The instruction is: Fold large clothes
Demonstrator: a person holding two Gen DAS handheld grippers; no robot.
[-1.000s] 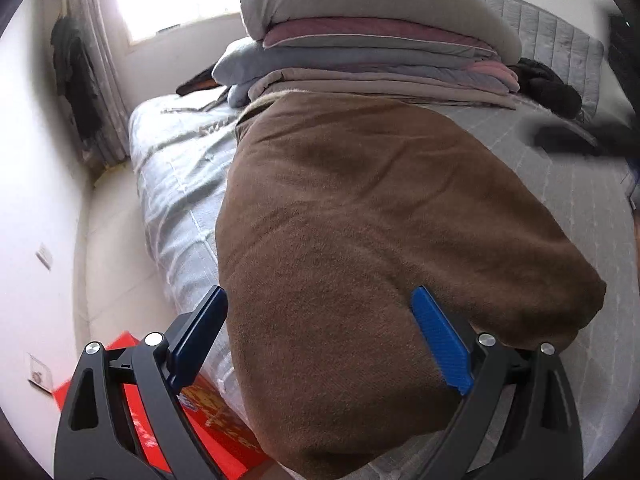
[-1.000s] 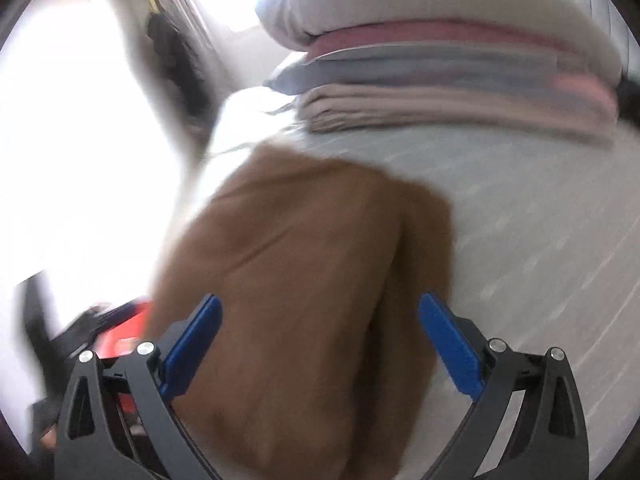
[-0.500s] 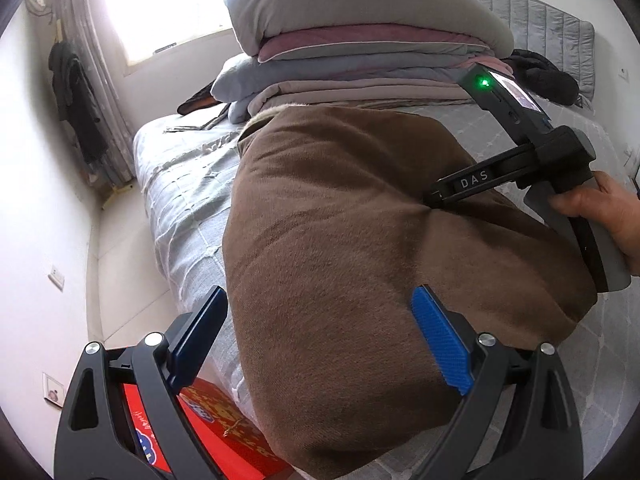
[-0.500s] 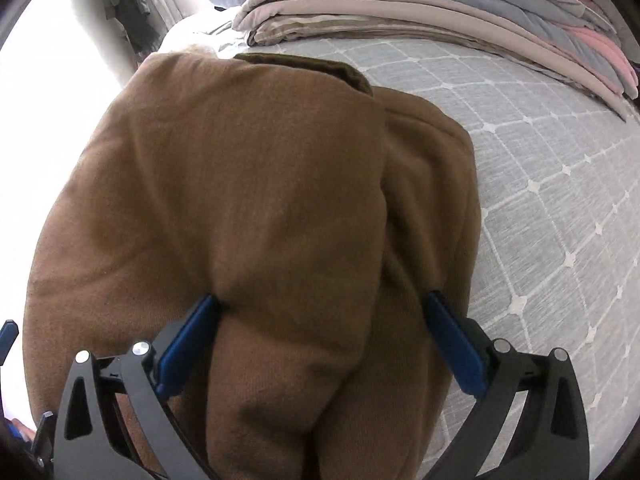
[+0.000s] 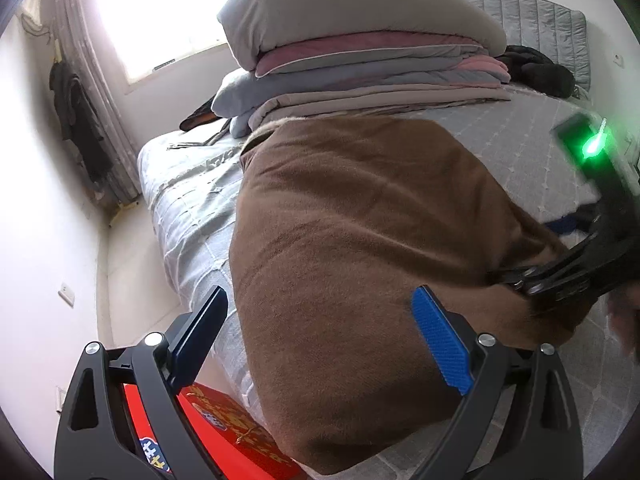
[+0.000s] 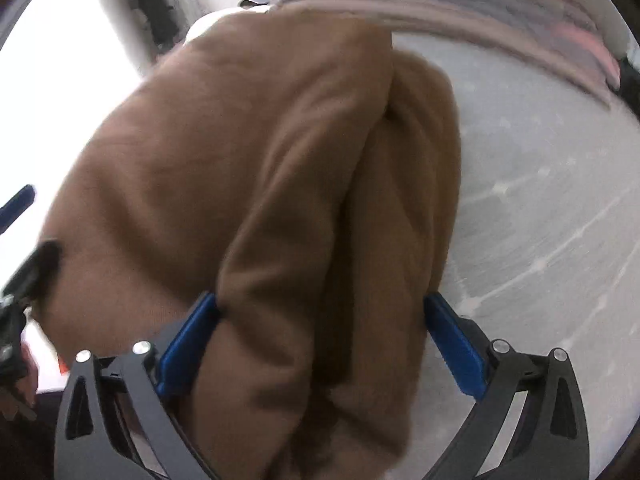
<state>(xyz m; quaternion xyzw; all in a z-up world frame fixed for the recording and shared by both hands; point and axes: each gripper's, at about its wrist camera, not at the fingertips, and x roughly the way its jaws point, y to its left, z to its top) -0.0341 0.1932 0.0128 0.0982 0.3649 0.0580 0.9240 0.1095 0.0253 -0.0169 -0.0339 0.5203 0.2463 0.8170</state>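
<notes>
- Garment: folded brown coat [image 5: 352, 248] on the bed [image 5: 520, 148].
- Left hand-held gripper [image 5: 324, 340]: wide, above coat's near edge.
- Right hand-held gripper [image 6: 320, 336]: wide, straddling coat's bunched right fold.

Daylight from window [image 5: 168, 20], blown out with glare. Left wrist view sharp; right wrist view motion-blurred, upper left overexposed. Fisheye warp, dark vignette at edges.

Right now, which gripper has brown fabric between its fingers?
The right gripper: its blue pads straddle a bunched fold of the brown garment. The left gripper hovers open above it.
</notes>
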